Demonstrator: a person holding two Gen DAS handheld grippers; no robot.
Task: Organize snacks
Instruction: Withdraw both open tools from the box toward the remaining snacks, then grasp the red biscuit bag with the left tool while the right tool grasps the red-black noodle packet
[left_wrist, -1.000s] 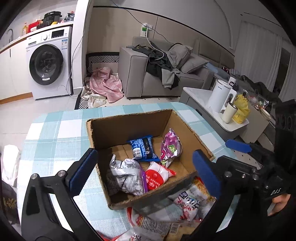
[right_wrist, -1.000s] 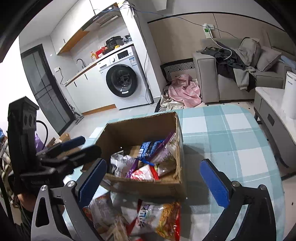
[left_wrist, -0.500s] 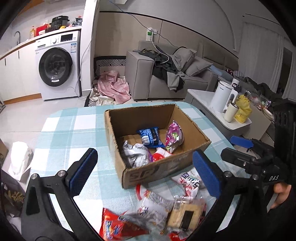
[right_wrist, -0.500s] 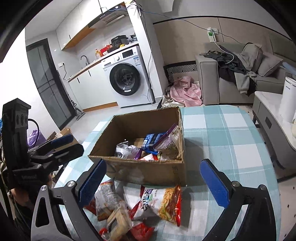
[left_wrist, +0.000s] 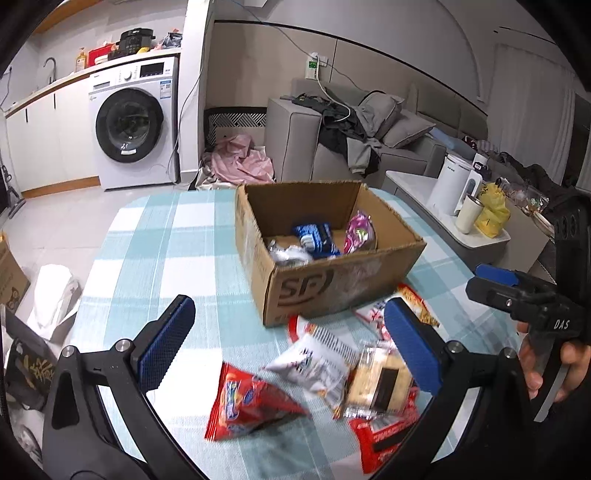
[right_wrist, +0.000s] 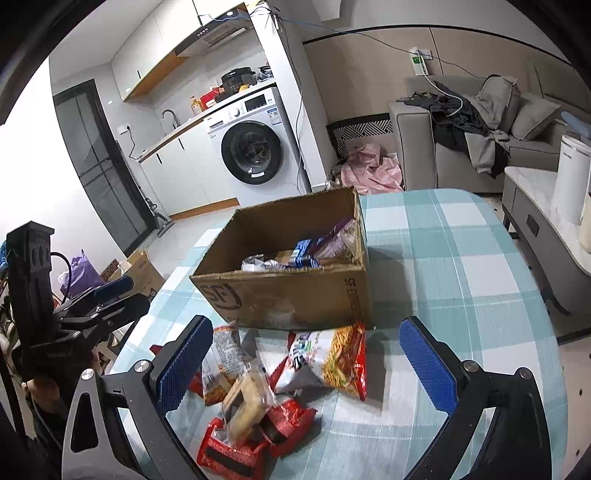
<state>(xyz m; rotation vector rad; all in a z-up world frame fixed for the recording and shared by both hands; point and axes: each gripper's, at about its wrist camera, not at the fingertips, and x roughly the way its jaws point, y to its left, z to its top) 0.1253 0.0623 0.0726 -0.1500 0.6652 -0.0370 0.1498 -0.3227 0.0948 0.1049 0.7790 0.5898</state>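
Cardboard box sits open on the teal-and-white checked tablecloth, holding a blue packet, a pink-purple packet and a silver packet. Loose snacks lie on the cloth just in front of the box: red triangular chip bag, white striped packet, clear-wrapped cracker pack, flat red packet and a red-yellow noodle-snack bag. Left gripper: jaws wide, empty, above the loose pile; the chip bag and white packet show between its blue pads. Right gripper: jaws wide, empty, above the same pile, noodle-snack bag between its pads. A hand grips the right gripper's handle at the frame's right edge.
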